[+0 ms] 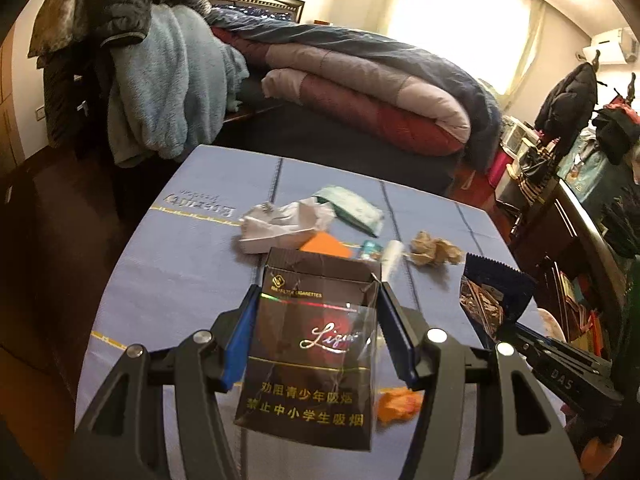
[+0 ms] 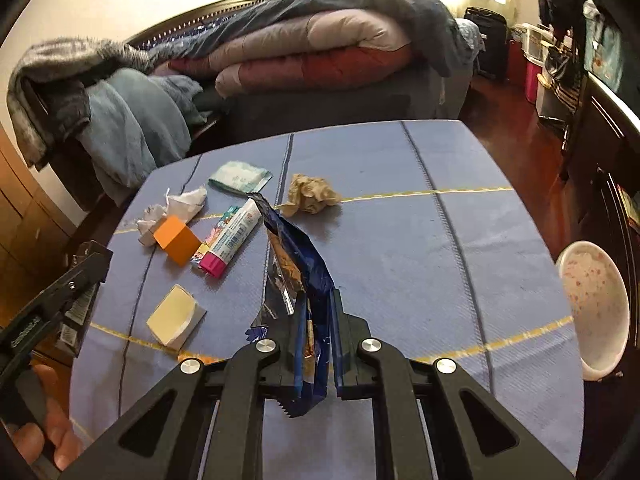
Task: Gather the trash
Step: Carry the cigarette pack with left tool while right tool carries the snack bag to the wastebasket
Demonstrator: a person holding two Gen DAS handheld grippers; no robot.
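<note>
The left gripper (image 1: 316, 300) clamped a dark cigarette pack (image 1: 310, 344) over the near table (image 2: 400, 220); the right gripper (image 2: 318, 320) pinched a blue wrapper (image 2: 296, 256). That limp foil might slip free.

On the dark cigarette pack (image 1: 312, 344) we read the script brand "Liqun", small gold print ending in "CIGARETTES", and two lines of gold Chinese: "劝阻青少年吸烟" and "禁止中小学生吸烟". On the right tongs (image 1: 560, 384) we make out "DAS". The blue cloth on the desk (image 1: 192, 264) bears upside-down lettering we cannot read, and the print on the white tube (image 2: 234, 236) is too small.
</note>
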